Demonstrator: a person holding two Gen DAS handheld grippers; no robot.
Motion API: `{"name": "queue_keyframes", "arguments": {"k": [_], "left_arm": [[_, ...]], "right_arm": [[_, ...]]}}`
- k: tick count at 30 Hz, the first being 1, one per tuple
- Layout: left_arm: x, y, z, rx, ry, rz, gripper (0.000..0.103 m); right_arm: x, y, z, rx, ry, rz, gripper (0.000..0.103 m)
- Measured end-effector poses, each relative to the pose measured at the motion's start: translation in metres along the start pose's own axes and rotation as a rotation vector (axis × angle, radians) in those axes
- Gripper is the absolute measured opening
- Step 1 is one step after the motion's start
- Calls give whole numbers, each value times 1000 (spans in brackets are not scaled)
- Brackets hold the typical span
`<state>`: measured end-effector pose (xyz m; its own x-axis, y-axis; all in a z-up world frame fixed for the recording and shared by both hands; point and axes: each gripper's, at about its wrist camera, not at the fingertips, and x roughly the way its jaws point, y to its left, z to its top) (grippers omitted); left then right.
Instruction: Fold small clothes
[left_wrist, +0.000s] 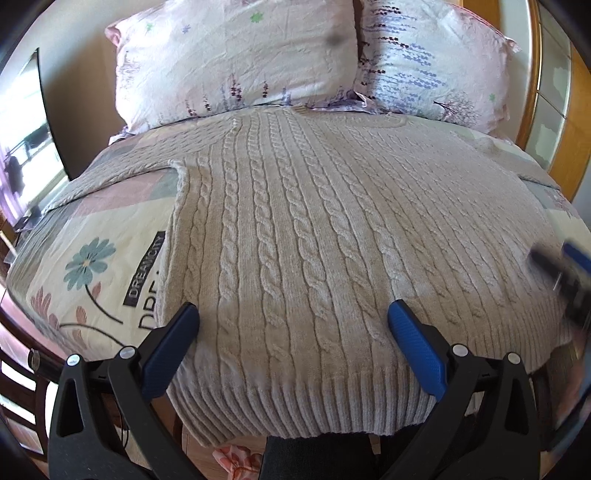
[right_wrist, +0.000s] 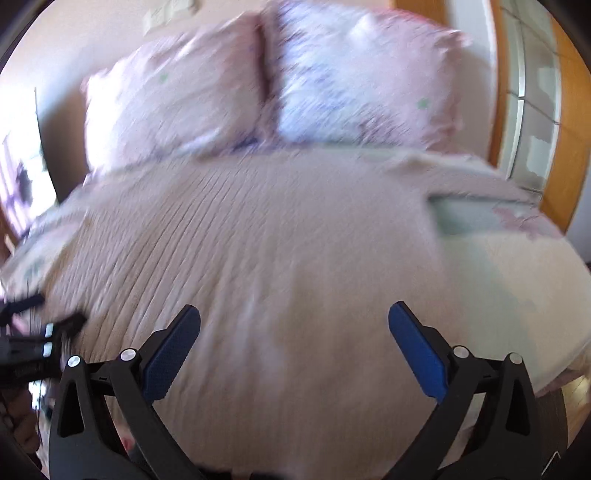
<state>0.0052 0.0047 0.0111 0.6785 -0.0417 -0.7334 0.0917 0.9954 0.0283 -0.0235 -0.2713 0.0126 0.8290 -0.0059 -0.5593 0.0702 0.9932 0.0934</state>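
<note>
- Above the sweater's ribbed hem: left gripper (left_wrist: 293, 314), jaws spread wide, holding nothing
- On the bed (left_wrist: 92, 266), spread flat: cable-knit sweater (left_wrist: 314, 221), directly below both grippers
- Right gripper (right_wrist: 294, 315): jaws apart, empty, view blurred

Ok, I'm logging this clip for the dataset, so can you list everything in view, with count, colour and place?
sweater: one, beige cable-knit, spread flat on the bed, hem toward the cameras, a sleeve out to each side.
pillows: two, pale pink with purple flower print, side by side at the head of the bed.
bedsheet: one, cream with flower and text print, under the sweater.
door: one, orange wood frame with glass panes, far right.
left gripper: black with blue pads, open over the hem.
right gripper: black with blue pads, open above the sweater; its view is blurred.
</note>
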Motion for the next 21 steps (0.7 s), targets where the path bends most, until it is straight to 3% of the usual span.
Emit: {"name": "queue_keyframes", "arguments": {"k": [3, 5, 6, 8, 9, 12, 17, 19, 21], "left_arm": [[-6, 31, 23, -87, -71, -66, 101], [-9, 55, 38, -157, -151, -100, 101], [-8, 72, 50, -204, -209, -123, 101], [-4, 93, 65, -251, -273, -161, 101], [4, 108, 77, -276, -289, -179, 101], [24, 127, 100, -295, -261, -153, 101], [46, 164, 120, -335, -257, -80, 101], [50, 177, 123, -371, -251, -62, 101], [57, 193, 125, -419, -246, -43, 101]], "right_arm": [[-4, -69, 51, 136, -90, -76, 102], [9, -135, 82, 306, -105, -86, 99], [18, -165, 94, 384, -97, -93, 92], [47, -233, 112, 549, -61, -136, 69], [60, -259, 117, 611, -43, -166, 56], [100, -344, 118, 842, 11, -234, 40], [137, -407, 98, 1067, 55, -263, 34], [146, -411, 95, 1067, 49, -275, 27], [154, -415, 99, 1045, 54, -301, 8]]}}
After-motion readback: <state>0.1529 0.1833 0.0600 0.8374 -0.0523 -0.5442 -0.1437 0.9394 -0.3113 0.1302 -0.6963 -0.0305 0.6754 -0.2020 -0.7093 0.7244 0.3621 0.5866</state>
